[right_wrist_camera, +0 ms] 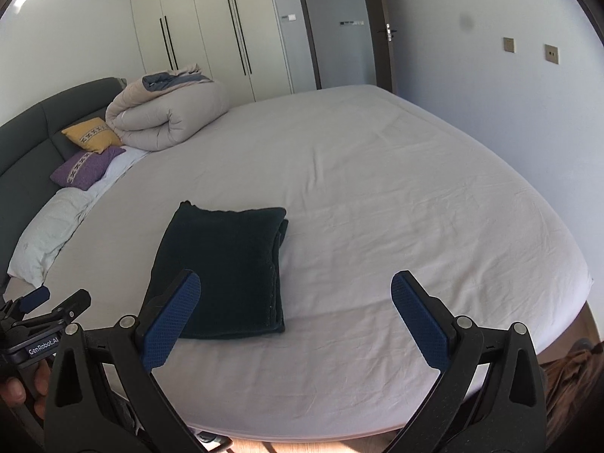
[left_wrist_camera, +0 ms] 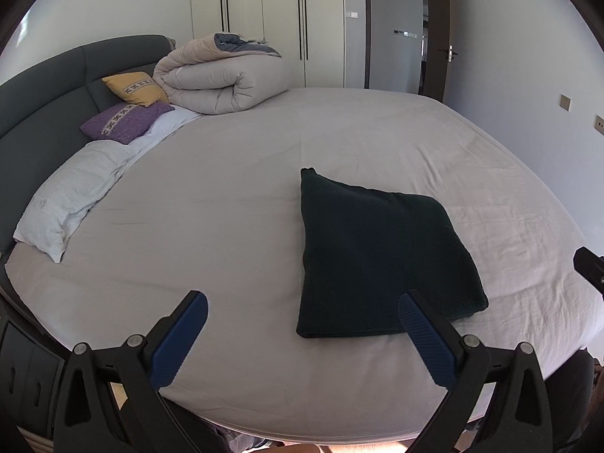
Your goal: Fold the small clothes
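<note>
Left gripper [left_wrist_camera: 302,317] jaws spread apart, empty, w/ the cloth [left_wrist_camera: 377,256] just ahead, right of its centre on the bed [left_wrist_camera: 226,204]. We judge the cloth already folded: neat dark stack, layered edges showing. Right gripper [right_wrist_camera: 296,294] also spread wide, empty, cloth ahead-left. Left to do: prob. nothing here. No containers in view.

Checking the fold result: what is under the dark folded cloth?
The dark folded cloth lies flat on the bed's grey sheet. Nothing sticks out around its edges; whatever lies directly beneath stays covered.
</note>
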A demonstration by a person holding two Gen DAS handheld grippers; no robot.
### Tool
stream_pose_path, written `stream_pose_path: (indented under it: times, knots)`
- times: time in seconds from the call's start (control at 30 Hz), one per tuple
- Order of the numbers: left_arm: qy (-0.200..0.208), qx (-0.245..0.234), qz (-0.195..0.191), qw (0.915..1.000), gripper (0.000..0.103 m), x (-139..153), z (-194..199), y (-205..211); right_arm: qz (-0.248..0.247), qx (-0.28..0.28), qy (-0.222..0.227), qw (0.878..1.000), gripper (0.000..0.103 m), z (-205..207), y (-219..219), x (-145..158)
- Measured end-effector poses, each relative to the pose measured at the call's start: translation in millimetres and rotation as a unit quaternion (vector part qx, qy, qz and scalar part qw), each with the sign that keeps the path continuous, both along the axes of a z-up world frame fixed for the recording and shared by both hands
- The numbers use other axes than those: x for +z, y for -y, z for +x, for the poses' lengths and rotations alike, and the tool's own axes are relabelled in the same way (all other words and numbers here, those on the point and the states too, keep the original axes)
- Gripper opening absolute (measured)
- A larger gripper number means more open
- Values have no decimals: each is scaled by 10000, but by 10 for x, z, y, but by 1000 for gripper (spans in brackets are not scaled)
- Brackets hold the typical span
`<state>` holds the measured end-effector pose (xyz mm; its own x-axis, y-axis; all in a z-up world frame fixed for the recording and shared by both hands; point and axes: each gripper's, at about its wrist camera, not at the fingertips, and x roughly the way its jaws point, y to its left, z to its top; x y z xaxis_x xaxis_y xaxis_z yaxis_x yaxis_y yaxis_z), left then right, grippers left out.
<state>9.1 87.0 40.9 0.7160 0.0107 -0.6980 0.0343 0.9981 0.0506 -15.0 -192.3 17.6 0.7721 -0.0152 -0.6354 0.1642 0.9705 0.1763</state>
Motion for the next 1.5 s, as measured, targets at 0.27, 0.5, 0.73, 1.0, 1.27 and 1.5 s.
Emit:
stream_pose_path:
  times: [0.27,0.5,0.73,1.0,1.27,1.5]
  knots:
    - [-168,4,-65,9998,103,-75,15,-25,-96,160,-357,9992,103,16,-124,-178]
    - [-232,-2,-131,9996,103,-87,20,-47,-83,128,-477,9987,103,-38,-133,-170]
    - [-254,11,-118,9996,103,-103,34,-54,-94,163,-545,9983,103,-33,-201,-164]
    - [-314,26,-132,9994,103,-151,59,-64,-73,173,-621,9979,103,12,-222,-228]
    - [-341,29,-151,9993,103,-169,68,-77,-53,194,-681,9975,103,52,-259,-273]
    - [-345,12,-142,9993,103,-187,60,-60,-46,188,-675,9975,103,56,-284,-279]
